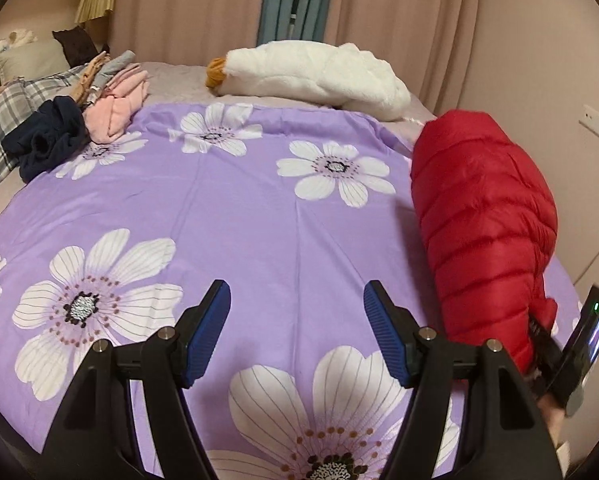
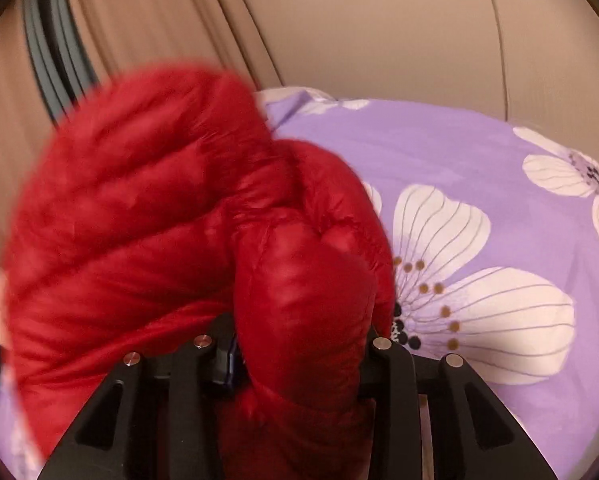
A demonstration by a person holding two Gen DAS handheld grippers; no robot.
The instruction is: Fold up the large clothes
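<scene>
A red quilted down jacket [image 1: 479, 208] is bunched up at the right side of a bed spread with a purple sheet with white flowers [image 1: 227, 208]. In the right wrist view the red jacket [image 2: 139, 200] fills the left and middle of the picture, and my right gripper [image 2: 303, 344] is shut on a thick fold of it, which hides the pads. The right gripper's body and camera [image 1: 579, 352] show at the jacket's near end. My left gripper [image 1: 297, 300] hovers open over the bare sheet, left of the jacket, its blue pads [image 1: 209, 332] holding nothing.
A white plush goose [image 1: 319, 68] lies across the far end of the bed. At the far left sit a pile of pink and grey clothes [image 1: 115, 92], a crumpled navy garment [image 1: 47, 140] and plaid bedding [image 1: 3, 120]. Curtains [image 1: 187, 12] hang behind, and a wall is on the right.
</scene>
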